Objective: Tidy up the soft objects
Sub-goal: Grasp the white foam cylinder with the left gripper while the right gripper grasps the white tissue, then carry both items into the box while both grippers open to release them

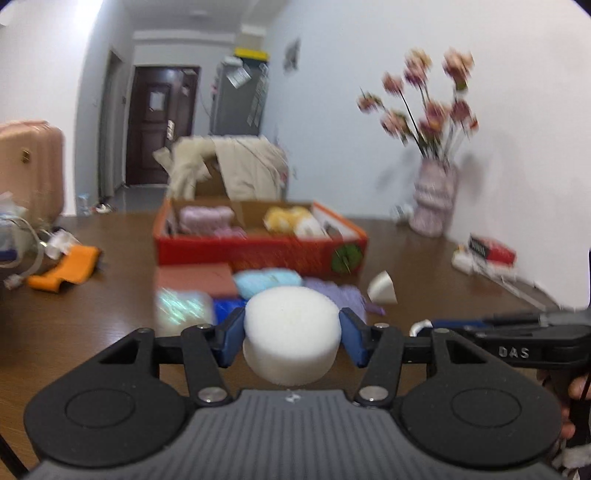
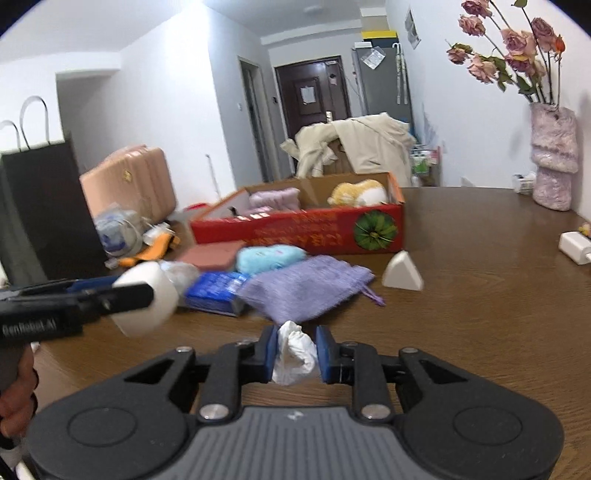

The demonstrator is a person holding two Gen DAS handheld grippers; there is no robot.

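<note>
- Left gripper [image 1: 291, 334] is squeezing white foam puck [image 1: 290, 332]; right gripper [image 2: 294, 354] is pinching crumpled white cloth [image 2: 294, 352].
- Red box [image 2: 303, 230] is sitting straight ahead, mid table [image 2: 480, 314], toward far edge; both abt equally near.

Place is home, lived-in apartment room. Dark entrance door [image 2: 312, 92] at end of short corridor, grey fridge [image 2: 382, 83] beside it. Pink suitcase [image 2: 129, 182] stands by wall, black paper bag [image 2: 44, 206] near it. Beige coat [image 2: 354, 147] thrown over cardboard box. Brown wooden table [image 2: 480, 295] carries vase with dried roses [image 2: 552, 162] (flowers look faded). White walls, picture [image 2: 412, 24] pinned up, small clutter at table edge.
</note>
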